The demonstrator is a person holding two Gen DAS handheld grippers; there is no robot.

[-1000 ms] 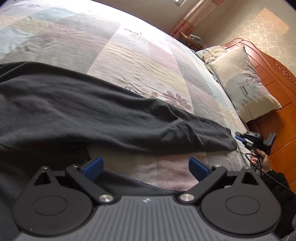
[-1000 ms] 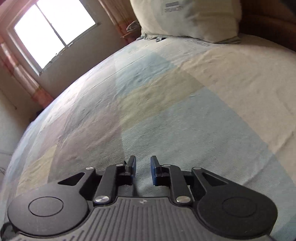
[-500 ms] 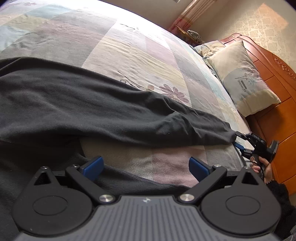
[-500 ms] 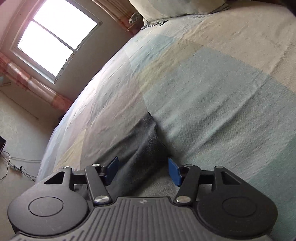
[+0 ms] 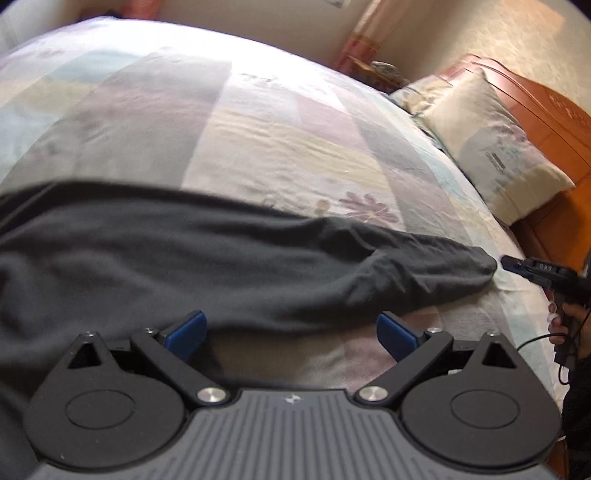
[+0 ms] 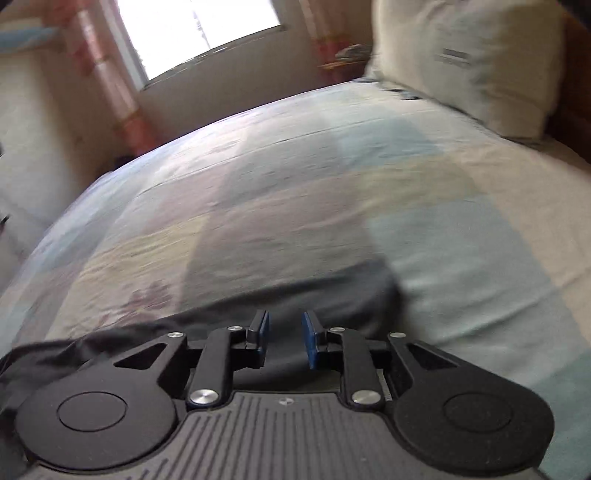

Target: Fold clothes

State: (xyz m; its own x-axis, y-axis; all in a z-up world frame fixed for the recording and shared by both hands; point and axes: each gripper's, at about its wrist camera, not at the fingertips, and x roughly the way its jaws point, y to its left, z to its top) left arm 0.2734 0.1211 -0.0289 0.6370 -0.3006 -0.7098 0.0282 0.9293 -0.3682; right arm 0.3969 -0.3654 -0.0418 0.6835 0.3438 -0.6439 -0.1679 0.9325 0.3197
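Observation:
A dark grey long-sleeved garment lies flat across the patchwork bedspread. One sleeve runs right and ends in a cuff. My left gripper is wide open and empty, low over the garment's near edge. My right gripper shows in the left wrist view just right of the cuff. In its own view its jaws stand a narrow gap apart above the cuff end, with nothing between the pads.
A pale pillow leans on the orange wooden headboard at the right; it also shows in the right wrist view. A bright window with pink curtains is beyond the bed. A hand and cable are at the bed's right edge.
My right gripper's jaws narrowed from wide open to a small gap and it turned over the cuff. The sleeve cuff has bunched and shifted slightly left. My left gripper moved forward towards the garment.

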